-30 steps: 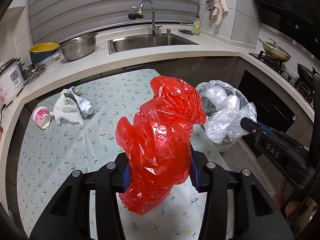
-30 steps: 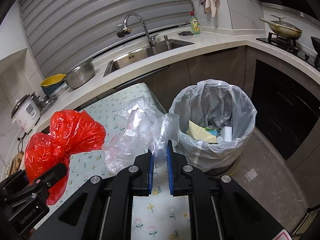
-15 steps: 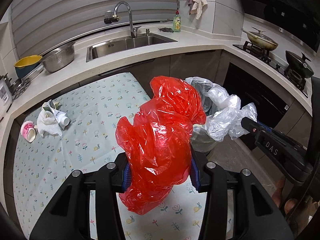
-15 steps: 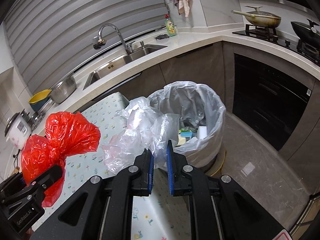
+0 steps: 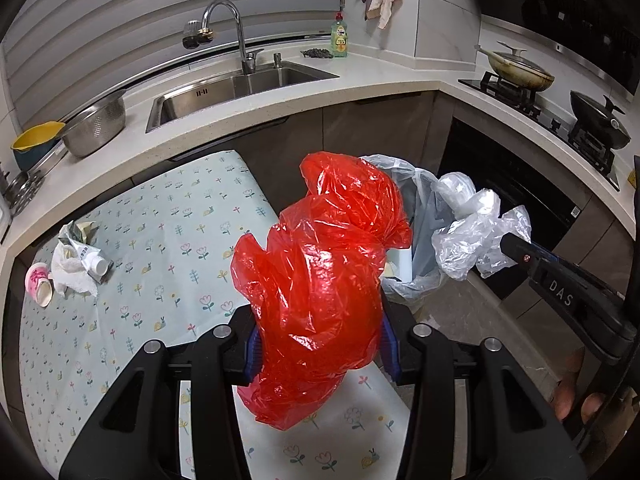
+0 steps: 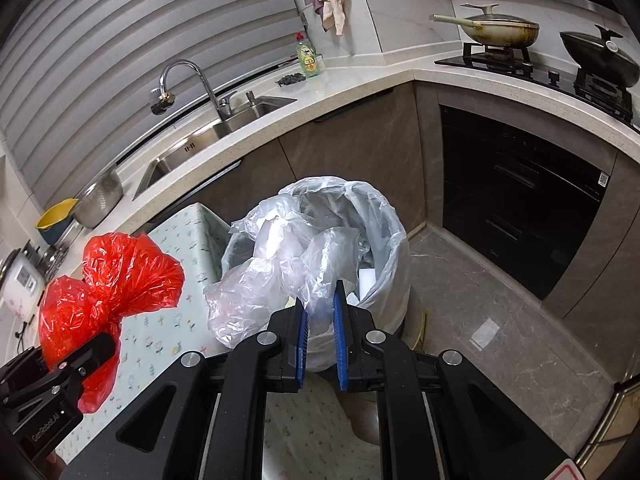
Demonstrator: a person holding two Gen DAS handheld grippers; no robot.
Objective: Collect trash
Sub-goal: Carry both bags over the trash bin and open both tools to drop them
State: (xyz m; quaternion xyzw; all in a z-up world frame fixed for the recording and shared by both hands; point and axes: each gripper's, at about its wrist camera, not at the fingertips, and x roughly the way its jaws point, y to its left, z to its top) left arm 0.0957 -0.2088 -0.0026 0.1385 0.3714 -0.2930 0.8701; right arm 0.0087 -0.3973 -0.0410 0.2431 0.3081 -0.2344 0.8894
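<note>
My left gripper [image 5: 320,332] is shut on a crumpled red plastic bag [image 5: 324,280] and holds it above the table's right edge; the bag also shows in the right wrist view [image 6: 112,288]. My right gripper [image 6: 319,316] is shut on a crumpled clear plastic bag [image 6: 280,276], held over the near rim of the lined trash bin [image 6: 384,232]. In the left wrist view the clear bag [image 5: 472,232] hangs at the bin [image 5: 420,208], which the red bag partly hides. The bin holds some trash.
On the floral tablecloth [image 5: 160,240] at the left lie a crumpled tissue with a tube [image 5: 80,264] and a small pink cup [image 5: 38,288]. Behind are the sink [image 5: 240,88], a metal colander [image 5: 96,128], and a stove with pans [image 6: 520,40].
Both grippers have moved right with their bags toward the bin. The clear bag now hangs over the bin's rim, and the right jaws stand slightly wider apart.
</note>
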